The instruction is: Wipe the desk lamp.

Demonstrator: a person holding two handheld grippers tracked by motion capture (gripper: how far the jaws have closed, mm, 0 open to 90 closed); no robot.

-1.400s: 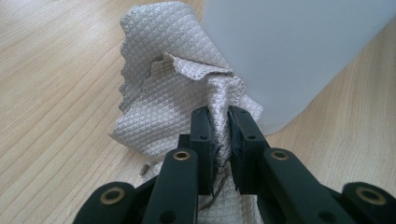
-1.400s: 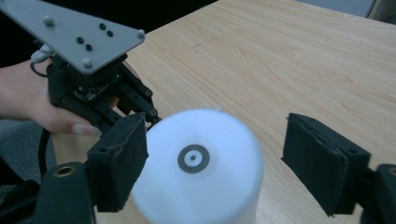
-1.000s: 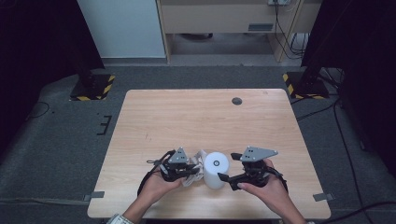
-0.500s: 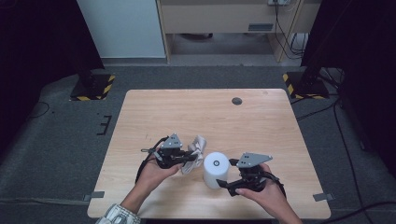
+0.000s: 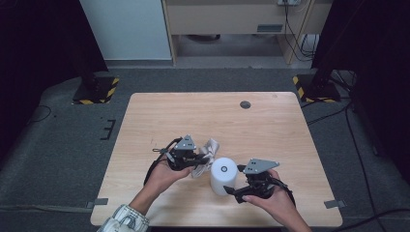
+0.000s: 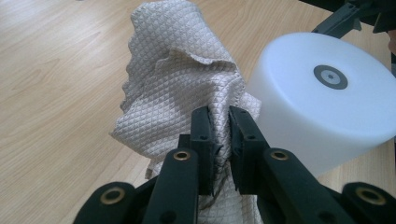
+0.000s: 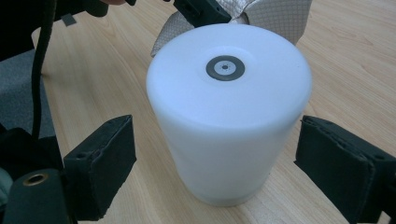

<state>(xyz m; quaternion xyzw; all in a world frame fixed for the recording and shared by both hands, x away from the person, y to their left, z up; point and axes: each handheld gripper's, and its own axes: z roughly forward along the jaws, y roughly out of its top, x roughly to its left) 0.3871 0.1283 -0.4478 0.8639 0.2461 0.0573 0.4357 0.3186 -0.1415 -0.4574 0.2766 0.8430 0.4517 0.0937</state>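
On the light wooden counter [image 5: 159, 121], near its front edge, stood the white matte plastic cylinder [image 5: 223, 175], the right gripper [image 5: 235, 190] released, fingers [image 7: 100, 163] astride without touching. The left gripper [image 5: 203, 157] clenched the beige quilted cloth [image 6: 177, 79]; wiping might topple the unheld cylinder

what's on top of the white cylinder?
The white cylinder stands upright on the table. Its flat top carries only a small grey ring mark. The cloth in the left tongs sits beside it. Its underside is hidden.
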